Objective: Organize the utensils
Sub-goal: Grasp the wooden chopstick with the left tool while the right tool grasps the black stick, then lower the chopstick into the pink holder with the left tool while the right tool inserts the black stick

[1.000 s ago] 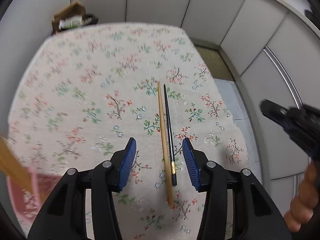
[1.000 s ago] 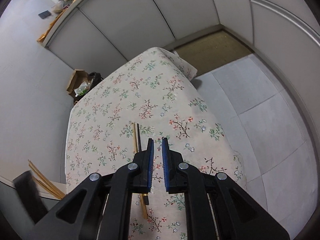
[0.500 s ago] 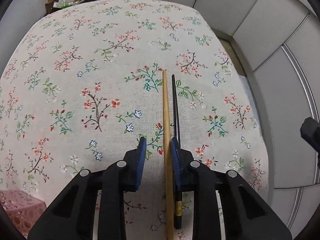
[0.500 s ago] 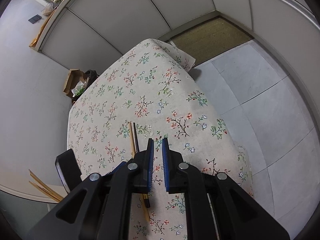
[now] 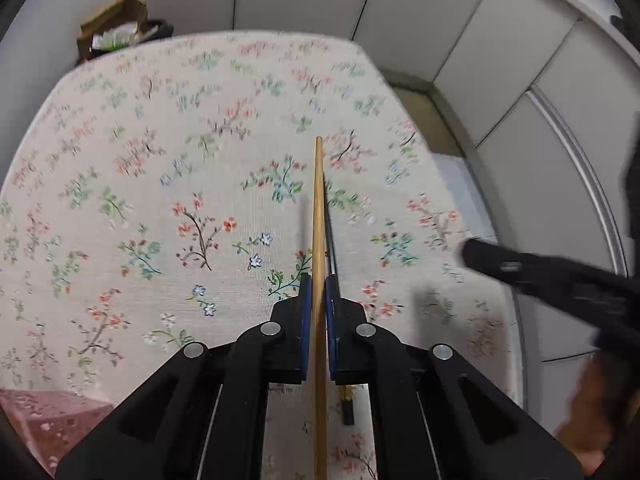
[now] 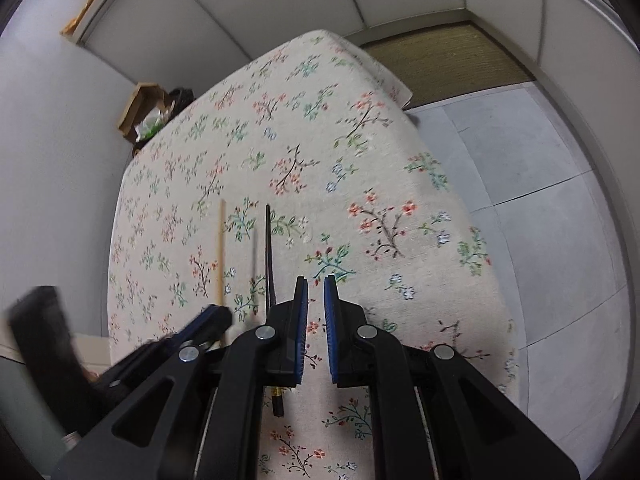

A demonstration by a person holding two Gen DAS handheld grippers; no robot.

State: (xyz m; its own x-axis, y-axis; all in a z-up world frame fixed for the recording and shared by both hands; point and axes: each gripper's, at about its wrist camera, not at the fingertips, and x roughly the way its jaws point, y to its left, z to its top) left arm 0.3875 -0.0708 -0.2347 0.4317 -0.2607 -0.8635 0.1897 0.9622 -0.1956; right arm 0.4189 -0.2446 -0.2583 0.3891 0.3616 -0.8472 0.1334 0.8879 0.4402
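A woven, matt cloth (image 5: 168,184) printed with flowers is seen ahead of the jaws. Pinched between the left gripper's (image 5: 317,300) blue, ribbed rubbery pads is a pale wooden chopstick (image 5: 319,216), smooth and matt. Just right of those jaws a black chopstick (image 6: 270,256) is laid, glossy, with a gold band near its butt. Both grippers are made of matt black plastic with bright metal pins; the right gripper (image 6: 315,300) is empty.

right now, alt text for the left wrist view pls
The left gripper has its jaws shut on a light wooden chopstick over a floral tablecloth. A black chopstick lies on the cloth just right of it; the right gripper enters, blurred, from the right.
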